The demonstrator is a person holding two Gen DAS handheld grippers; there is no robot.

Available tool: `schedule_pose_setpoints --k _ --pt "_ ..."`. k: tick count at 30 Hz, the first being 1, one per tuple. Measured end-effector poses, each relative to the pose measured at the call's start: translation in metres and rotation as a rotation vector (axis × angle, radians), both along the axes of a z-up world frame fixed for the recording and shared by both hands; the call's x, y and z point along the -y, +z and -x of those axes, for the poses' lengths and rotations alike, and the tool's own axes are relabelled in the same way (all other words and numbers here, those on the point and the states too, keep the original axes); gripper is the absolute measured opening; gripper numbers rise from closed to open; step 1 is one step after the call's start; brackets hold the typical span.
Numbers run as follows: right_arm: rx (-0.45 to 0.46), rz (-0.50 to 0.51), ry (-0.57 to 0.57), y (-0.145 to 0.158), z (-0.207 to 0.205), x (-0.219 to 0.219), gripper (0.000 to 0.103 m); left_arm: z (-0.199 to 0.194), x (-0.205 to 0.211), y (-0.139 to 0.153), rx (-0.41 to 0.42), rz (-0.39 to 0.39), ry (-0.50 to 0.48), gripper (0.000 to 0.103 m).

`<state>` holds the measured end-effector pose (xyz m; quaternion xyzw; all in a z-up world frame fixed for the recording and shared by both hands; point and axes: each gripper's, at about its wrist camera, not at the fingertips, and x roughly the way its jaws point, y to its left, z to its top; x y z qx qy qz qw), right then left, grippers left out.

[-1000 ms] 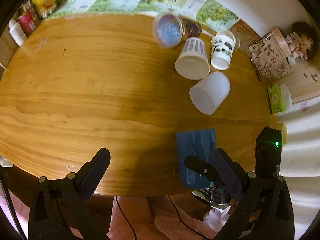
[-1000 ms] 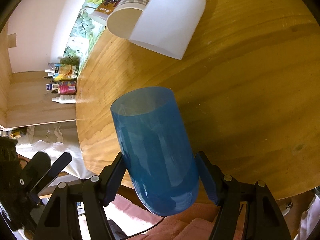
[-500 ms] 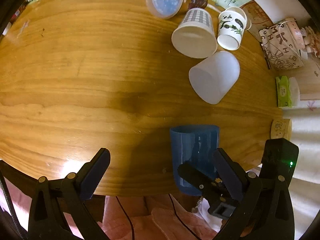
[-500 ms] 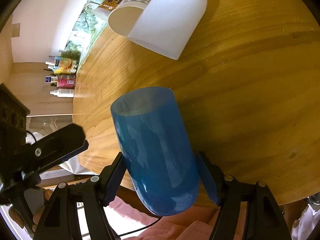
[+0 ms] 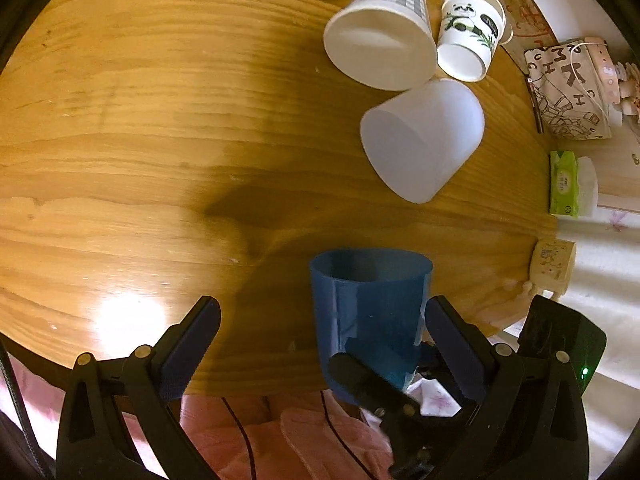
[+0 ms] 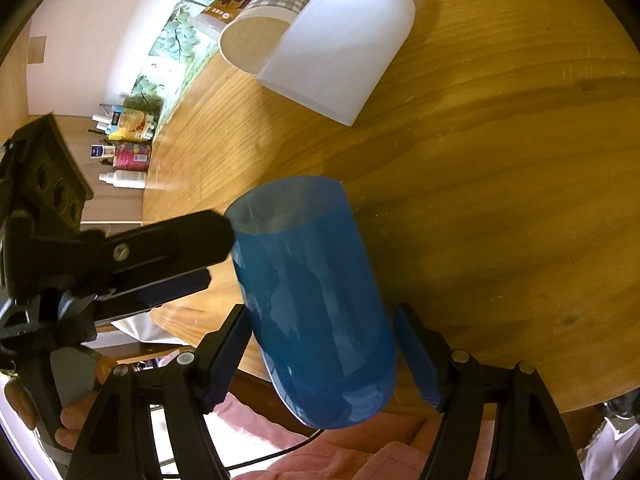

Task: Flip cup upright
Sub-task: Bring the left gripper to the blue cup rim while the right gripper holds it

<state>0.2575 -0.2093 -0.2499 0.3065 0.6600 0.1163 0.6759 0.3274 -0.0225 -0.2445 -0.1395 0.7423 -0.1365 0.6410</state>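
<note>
The round wooden table (image 5: pixel 140 140) carries a frosted white plastic cup (image 5: pixel 420 136) on its side. Nearer the table's edge, the right gripper (image 6: pixel 320 356) clasps the translucent blue plastic cup (image 6: pixel 316 300). The left gripper (image 5: pixel 320 332), fingers spread wide, holds nothing, one finger beside that blue cup.

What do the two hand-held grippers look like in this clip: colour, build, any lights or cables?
Both hand-held grippers, left and right, are black angular frames with silver bolts and dark blue ribbed finger pads. A green indicator light glows on one housing. Thin dark cables hang beneath.
</note>
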Motion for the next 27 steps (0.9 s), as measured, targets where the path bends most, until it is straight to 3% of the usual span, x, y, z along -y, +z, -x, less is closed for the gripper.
schedule_pose_setpoints --k 19,27 --pt "0.056 0.119 0.050 0.024 0.013 0.021 0.081 -0.002 0.037 -0.024 -0.094 0.061 -0.004 0.102" --pt "0.048 0.132 0.029 0.026 0.018 0.024 0.081 -0.001 0.047 -0.028 -0.113 0.076 0.020 0.096"
